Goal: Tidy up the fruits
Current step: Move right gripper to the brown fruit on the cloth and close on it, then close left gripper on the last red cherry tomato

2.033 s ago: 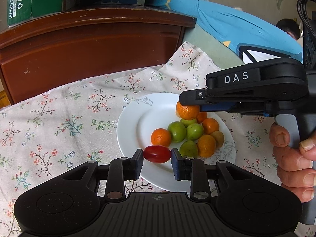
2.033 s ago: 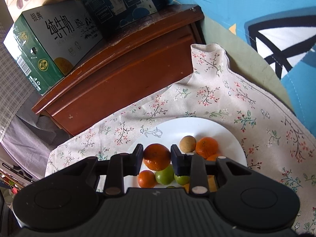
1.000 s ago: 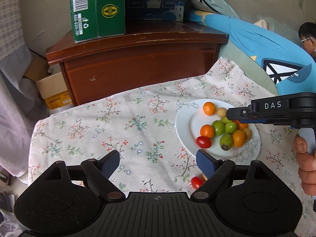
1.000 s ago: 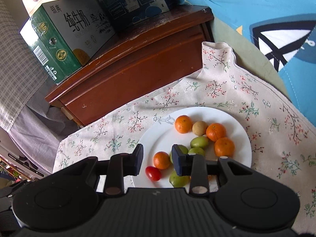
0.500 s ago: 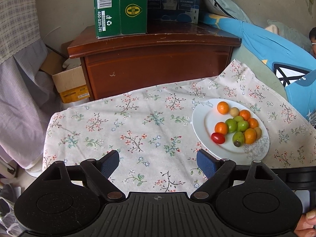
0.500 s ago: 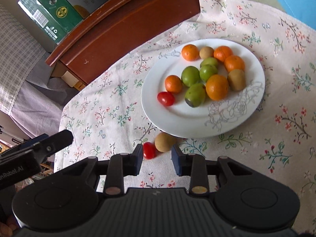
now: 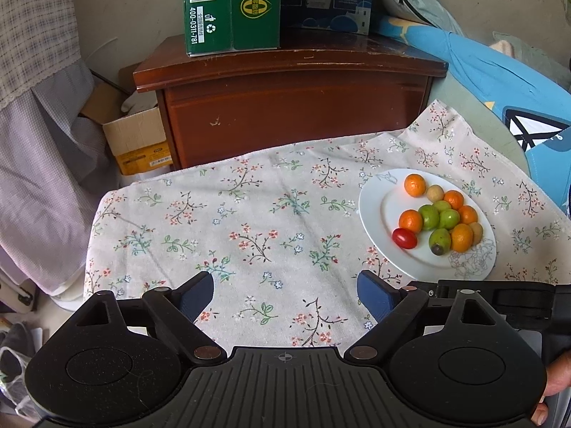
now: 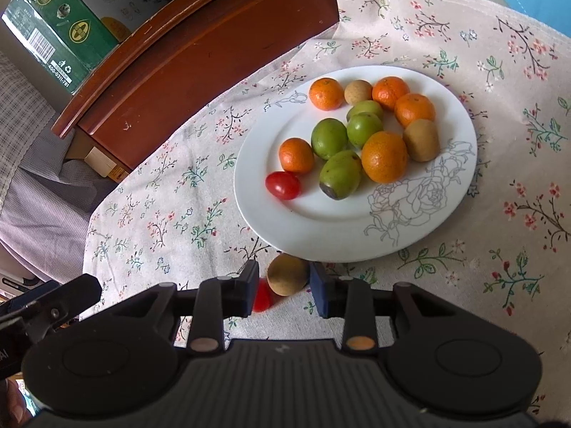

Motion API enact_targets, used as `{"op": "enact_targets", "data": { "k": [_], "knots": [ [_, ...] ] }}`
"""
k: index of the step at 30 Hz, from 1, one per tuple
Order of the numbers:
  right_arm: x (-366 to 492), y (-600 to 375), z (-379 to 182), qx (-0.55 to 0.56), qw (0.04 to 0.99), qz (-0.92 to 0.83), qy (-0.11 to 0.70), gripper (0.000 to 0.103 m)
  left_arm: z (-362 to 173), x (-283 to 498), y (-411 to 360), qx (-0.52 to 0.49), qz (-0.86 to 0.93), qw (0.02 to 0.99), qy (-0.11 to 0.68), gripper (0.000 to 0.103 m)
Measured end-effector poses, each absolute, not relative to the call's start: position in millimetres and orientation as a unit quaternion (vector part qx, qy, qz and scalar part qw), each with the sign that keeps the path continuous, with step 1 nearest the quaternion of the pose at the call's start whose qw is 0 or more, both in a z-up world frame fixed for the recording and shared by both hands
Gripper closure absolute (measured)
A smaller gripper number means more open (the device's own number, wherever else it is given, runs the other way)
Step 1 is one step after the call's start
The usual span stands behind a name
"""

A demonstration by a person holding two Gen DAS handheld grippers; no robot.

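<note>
Right wrist view: the right gripper [image 8: 284, 283] hangs low over the floral tablecloth [image 8: 499, 249], just off the near rim of the white plate [image 8: 321, 239].
Right gripper state: fingers stand a narrow way apart, with a brown round fruit [image 8: 287, 274] lying in the gap between them; a sliver of space shows on each side of it, so no squeeze is visible, though whether the left pad touches it is hard to tell.
Half hidden: a red cherry tomato [image 8: 262, 296] on the cloth, mostly covered by the gripper's left finger.
Plate contents: five small oranges, four green fruits, two brown fruits and one cherry tomato on plate [image 8: 282, 185], clustered toward the far side.
Left wrist view: the left gripper [image 7: 285, 292] is held above bare tablecloth, jaws spread wide and opening, nothing between them.
Cut off: the right gripper's body shows only as a black bar at the lower right of the left wrist view, blocking the two loose fruits there; a fingertip [image 7: 555, 380] shows at the frame edge.
Background: a wooden cabinet [image 7: 292, 107] carrying a green carton [image 7: 232, 7], its top cropped.
</note>
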State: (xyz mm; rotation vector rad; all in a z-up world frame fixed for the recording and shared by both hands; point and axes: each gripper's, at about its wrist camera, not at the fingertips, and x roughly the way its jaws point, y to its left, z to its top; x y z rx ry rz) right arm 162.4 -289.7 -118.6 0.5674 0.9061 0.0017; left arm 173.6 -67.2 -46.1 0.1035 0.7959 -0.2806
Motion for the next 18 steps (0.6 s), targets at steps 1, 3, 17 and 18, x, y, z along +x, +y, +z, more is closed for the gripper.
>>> {"op": "enact_targets", "data": {
  "k": [1,3,17,18],
  "knots": [
    [162.7,-287.4,-118.7,0.264,0.863,-0.001,0.431,0.070,-46.2,173.4,-67.7,0.050,-0.136,0.911,0.386,0.014],
    [163.5,-283.9,-119.5,0.252,0.866,-0.006,0.431,0.070,-46.4,173.0,-68.4,0.051,-0.136,0.911,0.387,0.014],
    [159.3,-289.7,-118.6,0.276,0.857,-0.010,0.435,0.077,-69.3,169.8,-83.1,0.067,-0.175,0.889,0.417,0.014],
    [157.3,-291.2,-116.8,0.278,0.856,-0.008,0.436,0.077,-73.1,169.4,-85.7,0.067,-0.180,0.886,0.421,0.014]
  ]
}}
